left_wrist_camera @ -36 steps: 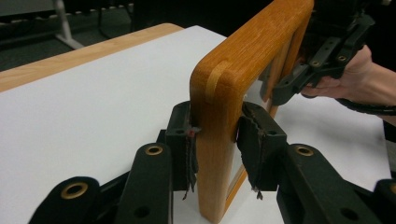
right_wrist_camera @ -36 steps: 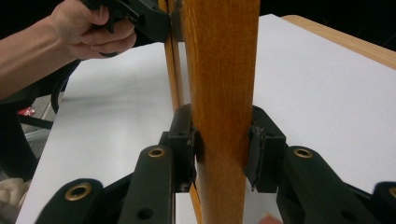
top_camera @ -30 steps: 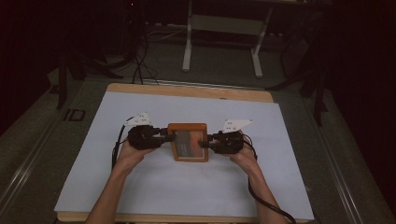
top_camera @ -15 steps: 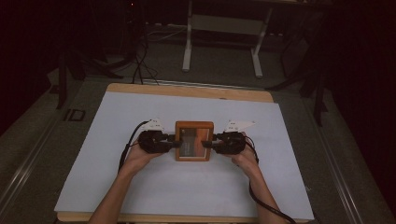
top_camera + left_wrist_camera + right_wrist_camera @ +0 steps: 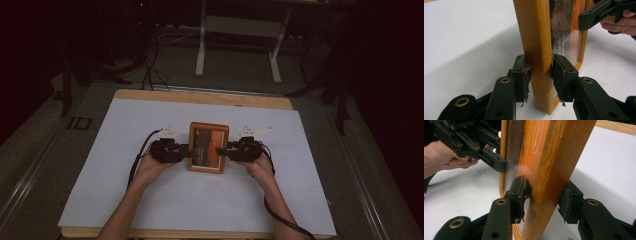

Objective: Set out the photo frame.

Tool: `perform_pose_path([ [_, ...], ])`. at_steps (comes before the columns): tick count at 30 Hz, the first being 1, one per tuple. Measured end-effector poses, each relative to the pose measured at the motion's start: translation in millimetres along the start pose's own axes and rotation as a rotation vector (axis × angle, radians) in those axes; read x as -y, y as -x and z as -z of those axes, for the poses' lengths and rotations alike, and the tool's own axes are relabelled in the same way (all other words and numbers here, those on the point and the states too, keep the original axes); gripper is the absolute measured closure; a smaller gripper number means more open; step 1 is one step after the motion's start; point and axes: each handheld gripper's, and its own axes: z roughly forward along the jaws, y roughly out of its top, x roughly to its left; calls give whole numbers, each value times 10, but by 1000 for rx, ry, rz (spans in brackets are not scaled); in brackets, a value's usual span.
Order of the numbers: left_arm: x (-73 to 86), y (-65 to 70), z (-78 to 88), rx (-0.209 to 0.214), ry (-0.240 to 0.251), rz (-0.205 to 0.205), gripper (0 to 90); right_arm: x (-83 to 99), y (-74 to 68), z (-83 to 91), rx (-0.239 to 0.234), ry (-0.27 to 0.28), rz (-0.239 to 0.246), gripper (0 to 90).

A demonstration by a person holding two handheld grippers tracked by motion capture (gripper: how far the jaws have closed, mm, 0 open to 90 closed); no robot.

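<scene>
- White sheeting [image 5: 150,200] is spread over the wooden table [image 5: 200,97], with dark floor beyond
- The wooden picture frame [image 5: 208,147] is seen at the sheet's middle, between both grippers
- Its left side rail is clamped by the left gripper [image 5: 540,75], pads pressed on the wood
- Its right rail is gripped by the right gripper [image 5: 545,195]

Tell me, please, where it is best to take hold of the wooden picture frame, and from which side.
Grip the wooden picture frame by its two side rails, one claw from each side. The rails are thick, straight and flat-faced, so pads can pinch front and back without pressing the glass middle. The left claw and right claw already clamp it so.
</scene>
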Motion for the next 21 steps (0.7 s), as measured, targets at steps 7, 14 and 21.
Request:
perform_pose_path([
  [7,25,20,25,13,7,8,656,-1,30,-12,-19,12,4,588],
  [14,31,20,29,19,5,2,652,-4,49,-28,-28,21,9,579],
  [21,20,40,17,1,3,-5,650,2,36,-4,-18,8,16,584],
])
